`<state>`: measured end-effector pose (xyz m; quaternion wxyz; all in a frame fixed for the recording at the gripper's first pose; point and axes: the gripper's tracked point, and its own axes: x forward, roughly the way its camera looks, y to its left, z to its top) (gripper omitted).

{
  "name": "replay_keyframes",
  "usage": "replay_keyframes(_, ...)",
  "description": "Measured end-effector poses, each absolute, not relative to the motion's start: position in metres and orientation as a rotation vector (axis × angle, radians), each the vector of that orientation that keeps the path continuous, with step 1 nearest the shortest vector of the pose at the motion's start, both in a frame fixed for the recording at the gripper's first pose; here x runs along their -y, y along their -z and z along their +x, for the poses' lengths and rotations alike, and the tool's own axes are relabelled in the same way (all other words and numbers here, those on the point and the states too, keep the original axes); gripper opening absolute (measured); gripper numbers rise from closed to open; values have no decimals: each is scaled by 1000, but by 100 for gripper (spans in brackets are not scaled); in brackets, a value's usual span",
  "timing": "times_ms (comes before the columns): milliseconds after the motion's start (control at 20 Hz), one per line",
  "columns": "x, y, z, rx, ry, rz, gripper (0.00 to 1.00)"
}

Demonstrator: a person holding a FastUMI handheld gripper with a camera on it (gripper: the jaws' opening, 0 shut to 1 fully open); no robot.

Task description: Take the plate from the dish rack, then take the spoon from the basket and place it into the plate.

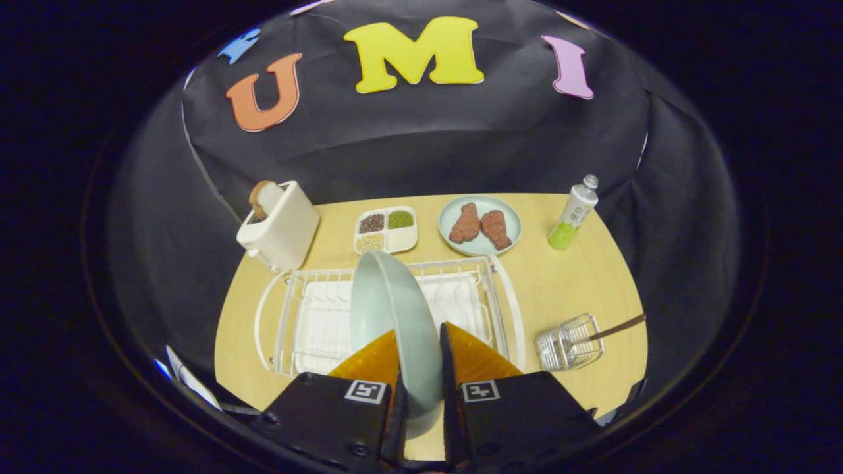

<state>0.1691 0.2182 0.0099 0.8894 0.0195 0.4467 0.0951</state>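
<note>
In the gripper view, the gripper (419, 339) is closed on the plate (395, 322): the pale green plate stands on edge between the two fingers, and both fingers press against its faces near the lower rim. The plate rises ahead of the fingers and tilts a little toward the left, its upper rim reaching the far rail of the dish rack (500, 309). Whether its lower edge touches the rack cannot be told, since the fingers hide it.

The white wire dish rack sits on the wooden tabletop (579, 283) near the front edge, with a white ribbed tray inside it. To the right of the rack, near the right edge of the tabletop, lies a small wire basket (570, 343) on its side. The spoon (616, 327) rests in it, its brown handle sticking out toward the right edge.

Along the far edge of the tabletop, from left to right, stand a white toaster (280, 227) with a slice of bread (258, 199) in its slot at the far left corner, a white divided tray (386, 230) holding grains and beans, a second pale green plate (480, 225) carrying two brown pieces of meat (481, 225), and an upright bottle (573, 212) with a green lower half near the far right corner.
</note>
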Motion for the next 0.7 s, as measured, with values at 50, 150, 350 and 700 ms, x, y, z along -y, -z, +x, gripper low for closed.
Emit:
replay_keyframes(50,-214,-2,154,-934,-212,60,28)
replay_keyframes(150,-206,15,123,-959,-237,114,28)
replay_keyframes(350,-194,63,70,-1026,-263,153,28)
replay_keyframes(700,-202,139,34,-1116,-305,264,28)
